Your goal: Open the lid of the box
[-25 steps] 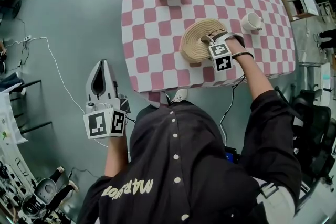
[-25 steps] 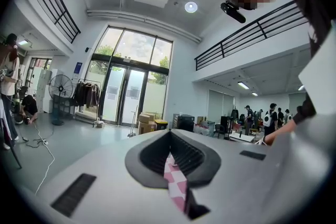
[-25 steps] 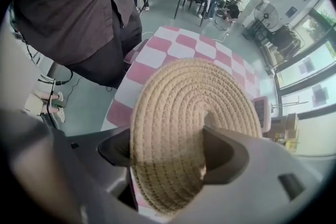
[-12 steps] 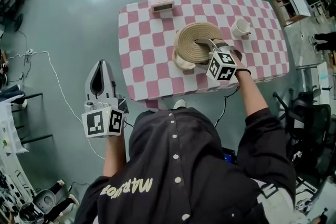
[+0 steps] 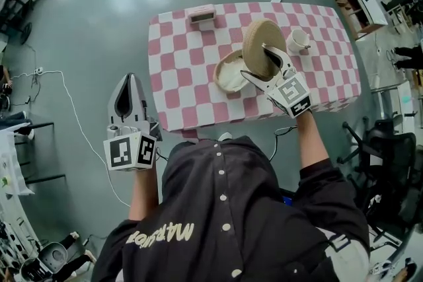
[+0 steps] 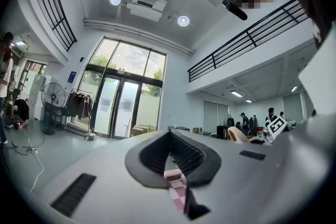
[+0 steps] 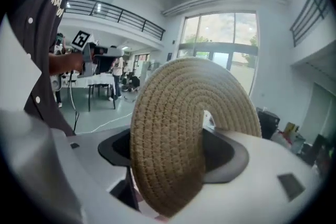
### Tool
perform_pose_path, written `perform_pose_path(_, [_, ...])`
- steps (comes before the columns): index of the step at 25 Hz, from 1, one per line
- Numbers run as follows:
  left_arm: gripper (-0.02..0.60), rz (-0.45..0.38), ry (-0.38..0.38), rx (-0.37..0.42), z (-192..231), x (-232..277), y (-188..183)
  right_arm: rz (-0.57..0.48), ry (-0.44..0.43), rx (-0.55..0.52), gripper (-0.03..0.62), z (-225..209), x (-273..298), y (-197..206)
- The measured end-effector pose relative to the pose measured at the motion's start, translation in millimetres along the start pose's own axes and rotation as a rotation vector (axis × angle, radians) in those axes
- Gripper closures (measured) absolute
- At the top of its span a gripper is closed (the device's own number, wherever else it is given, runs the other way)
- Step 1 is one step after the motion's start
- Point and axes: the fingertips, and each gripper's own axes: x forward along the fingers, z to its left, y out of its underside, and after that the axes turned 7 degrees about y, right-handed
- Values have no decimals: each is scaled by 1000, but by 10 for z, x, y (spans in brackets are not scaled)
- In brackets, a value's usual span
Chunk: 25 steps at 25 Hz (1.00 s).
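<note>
Clamping the one woven lid between its jaws, the right claw is holding it tipped up on edge above the desk. The single round box is sitting open just at the lid's 8 o'clock, showing a pale inside. Whether the lid's lower edge is touching the box rim cannot be told. One white cup is standing at the lid's 3 o'clock, apart from it, and one small pink block is lying at the box's 11 o'clock, near the desk's far edge. The left claw, the second of the two, is hanging over the floor at the desk's 8 o'clock, well apart from everything, with its jaws together on nothing. The right gripper view is showing the lid's coiled weave filling the space between the jaws, but not the box. The left gripper view is catching only a sliver of checked cloth past its closed tips. Only the head view is taking in box, cup and block together.
</note>
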Motion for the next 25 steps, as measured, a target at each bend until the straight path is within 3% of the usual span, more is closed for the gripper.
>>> perform_pose_path(10, [571, -22, 2, 19, -24, 21, -101, -314, 238, 235, 229, -399, -718, -770])
perform_pose_path(25, [571, -20, -57, 70, 176, -155, -257, -417, 534, 277, 227, -811, -1504, -833])
